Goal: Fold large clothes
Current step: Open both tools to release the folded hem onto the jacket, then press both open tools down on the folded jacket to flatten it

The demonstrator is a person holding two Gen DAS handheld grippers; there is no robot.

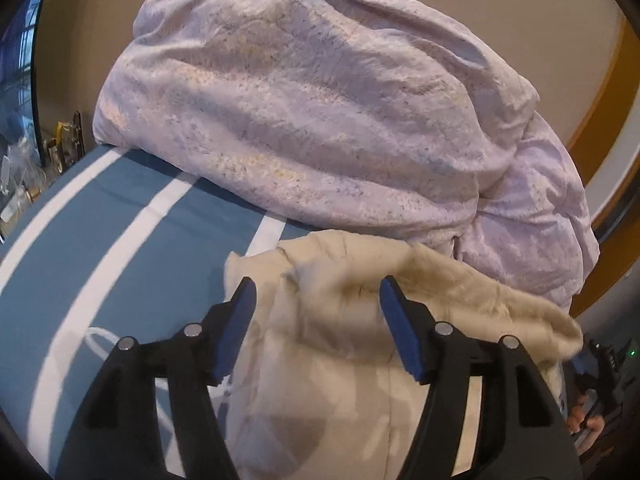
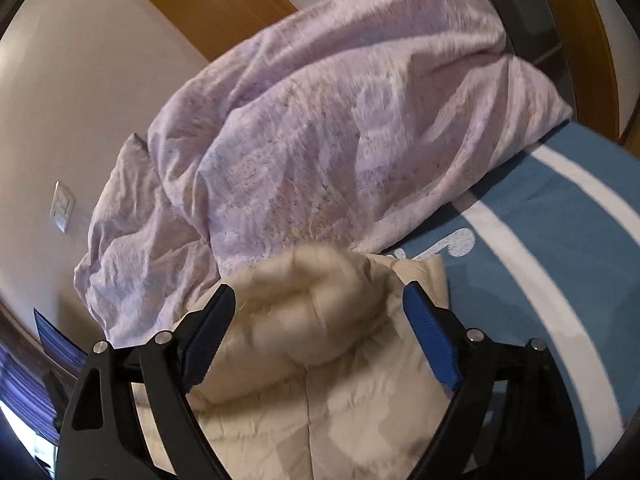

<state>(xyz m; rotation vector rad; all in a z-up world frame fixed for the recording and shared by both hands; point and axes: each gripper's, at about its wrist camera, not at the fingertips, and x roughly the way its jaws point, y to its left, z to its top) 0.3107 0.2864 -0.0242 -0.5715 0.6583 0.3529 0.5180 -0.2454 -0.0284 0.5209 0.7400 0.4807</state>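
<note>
A cream padded garment [image 1: 340,360] lies on the blue-and-white striped bedsheet [image 1: 120,220], its folded far edge bunched up. In the left wrist view my left gripper [image 1: 318,294] hovers over that bunched edge with its jaws apart; the blue pads [image 1: 236,332] do not press on the cloth. The right wrist view shows the same cream garment [image 2: 320,380] below my right gripper [image 2: 320,298], whose jaws stand wide on either side of the puffy fold without squeezing it. The person's hand on the right gripper handle [image 1: 588,420] shows at the left view's right edge.
A big crumpled lilac duvet [image 1: 320,112] fills the far side of the bed, touching the garment's far edge [image 2: 340,152]. Beige wall and a wooden frame [image 2: 208,4] stand behind. Small cluttered items [image 1: 24,176] sit beside the bed at left. A wall switch [image 2: 62,206] is visible.
</note>
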